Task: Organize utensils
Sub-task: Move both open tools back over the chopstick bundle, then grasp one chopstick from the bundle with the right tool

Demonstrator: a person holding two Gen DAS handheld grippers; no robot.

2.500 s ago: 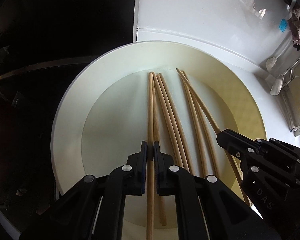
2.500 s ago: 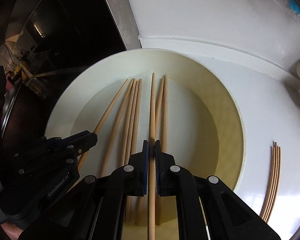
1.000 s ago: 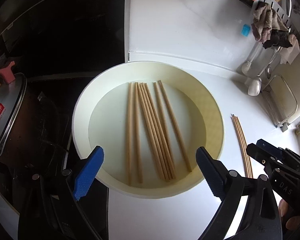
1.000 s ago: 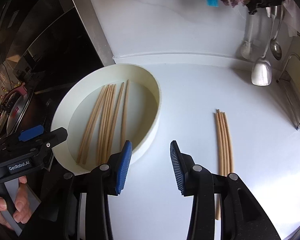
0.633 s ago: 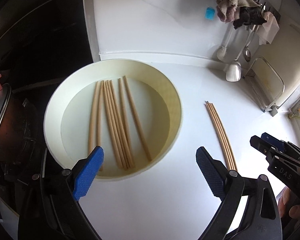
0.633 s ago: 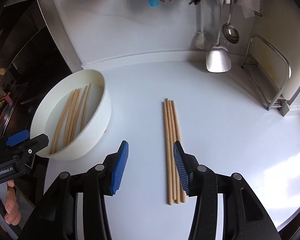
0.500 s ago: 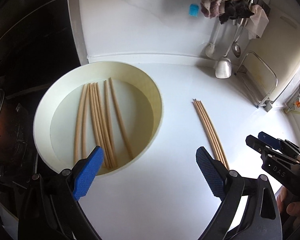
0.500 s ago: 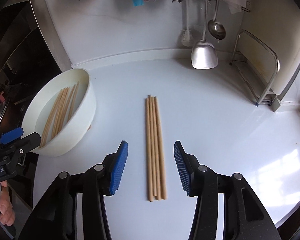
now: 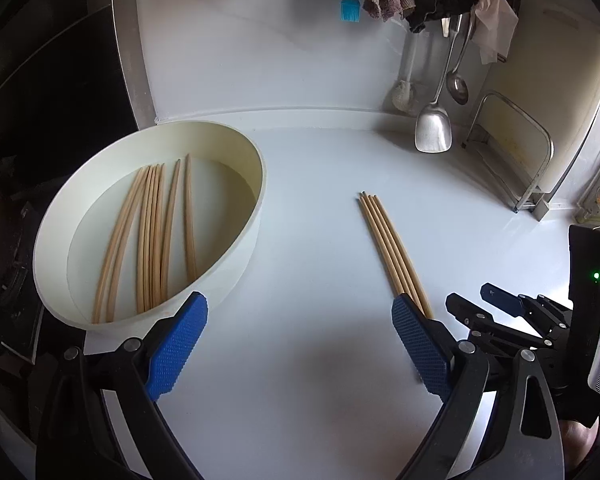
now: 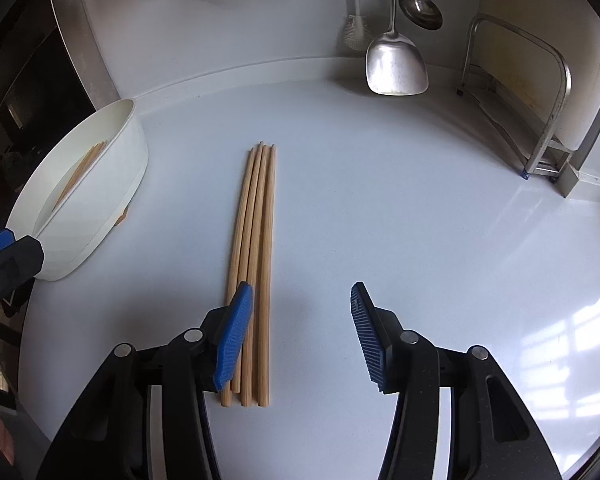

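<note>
Main danger: knocking apart the four chopsticks [image 10: 256, 220] laid side by side and touching on the white counter [image 10: 400, 200]. Likely cause: the right gripper [image 10: 300, 296], hanging low just over their near ends, jaws opening and pressing on nothing, with its own left finger [image 10: 236, 320] directly above the row instead of beside it (only the outermost stick showing inside the gap). Coming down from here, likely to land on top of the sticks, roll them away from each other, or pinch only one and drag it out of line. Second danger: bumping between the two tools, being close together above the same patch of counter. Left gripper [image 9: 298, 308] spread wide and empty, hovering over bare counter between the basin and the row. As for containers, only one: a round white basin [image 9: 236, 264] at the left edge of the counter, well apart from the row, holding about eight loose chopsticks [image 9: 152, 232] lying flat on its bottom, roughly parallel, none leaning on the rim. Possibly a little water inside, hard to tell. Judging by this, sorting about a third done.
</note>
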